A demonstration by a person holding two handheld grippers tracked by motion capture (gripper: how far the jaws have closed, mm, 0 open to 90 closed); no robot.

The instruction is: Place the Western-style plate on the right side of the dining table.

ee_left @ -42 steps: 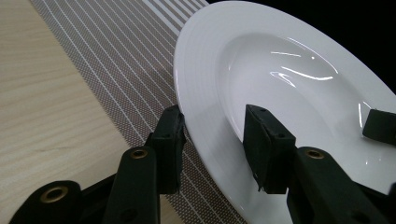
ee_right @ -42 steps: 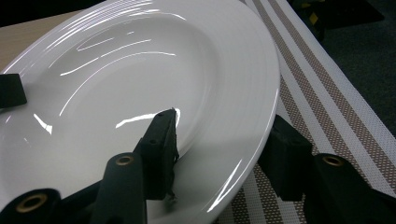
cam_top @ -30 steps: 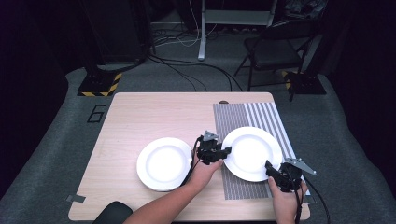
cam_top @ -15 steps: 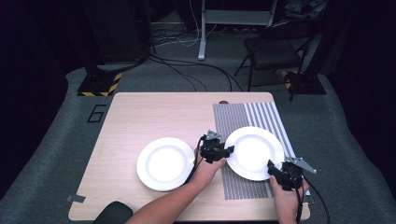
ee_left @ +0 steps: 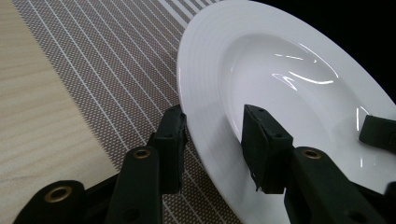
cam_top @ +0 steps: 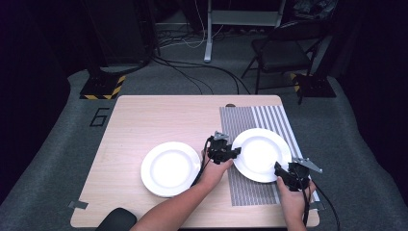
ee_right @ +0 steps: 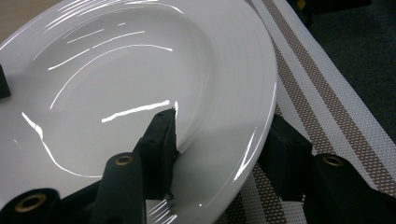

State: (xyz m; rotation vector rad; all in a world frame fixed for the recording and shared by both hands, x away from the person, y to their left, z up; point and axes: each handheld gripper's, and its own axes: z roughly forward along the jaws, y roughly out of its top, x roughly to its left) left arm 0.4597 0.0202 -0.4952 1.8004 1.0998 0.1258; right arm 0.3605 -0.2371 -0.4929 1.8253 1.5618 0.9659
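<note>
The white plate [cam_top: 261,154] lies right of centre in the high view, on the striped placemat [cam_top: 250,192] at the right side of the wooden table [cam_top: 159,120]. A second white plate [cam_top: 170,168] sits well apart to its left, on bare wood.

The left gripper [cam_top: 230,155] is at the plate's left rim, and the right gripper [cam_top: 280,171] at its lower right rim. In the left gripper view the jaws straddle the rim, one over the placemat outside and one over the inner slope [ee_left: 289,88], with visible gaps, so they are partly open and not pressing. In the right gripper view the jaws likewise straddle the rim [ee_right: 261,93]; whether the pads actually bite I cannot tell.

The plate looks like glazed ceramic: stiff, fairly heavy, glossy and probably slippery, and breakable if dropped. The broad ridged rim is the sensible hold, taken at opposite edges so the weight balances.
</note>
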